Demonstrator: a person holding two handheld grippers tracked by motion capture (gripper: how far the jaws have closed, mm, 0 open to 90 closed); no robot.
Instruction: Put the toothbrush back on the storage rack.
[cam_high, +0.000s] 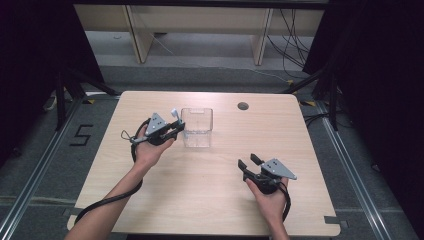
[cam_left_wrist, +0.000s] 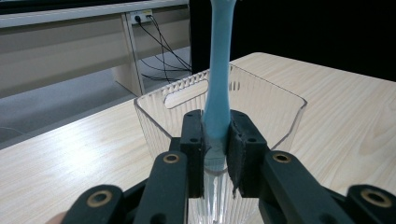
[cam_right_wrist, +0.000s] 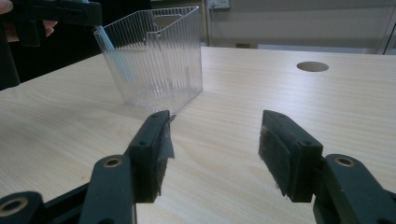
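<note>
On the light wooden table (cam_high: 200, 175) stands a clear ribbed plastic box with an open top (cam_high: 197, 127), a little left of the middle and toward the far edge. One of its walls has a slot-shaped handle hole, seen in the left gripper view.

The left gripper (cam_high: 172, 131) is held just beside the left wall of this box. The left hand (cam_high: 150, 150) holds it from below, with the palm turned upward, and the forearm comes in diagonally from the bottom left corner of the high view. The grey three-cornered plate lies on top. Its jaws are pressed together on a thin light blue plastic stick (cam_left_wrist: 218, 79). In the left gripper view the stick rises upright between the two pads, and the box wall is directly behind it. In the right gripper view its lower part is seen through the ribbed wall, slanting downward; I cannot tell if it is inside the box or behind it.

The right gripper (cam_high: 248, 161) is near the front right part of the table, well apart from the box. The right hand (cam_high: 270, 195) holds it low over the table, pointing to the upper left, toward the box. Its jaws stand wide apart with nothing between them. A round hole in the tabletop (cam_right_wrist: 312, 66) lies farther back on the right.
</note>
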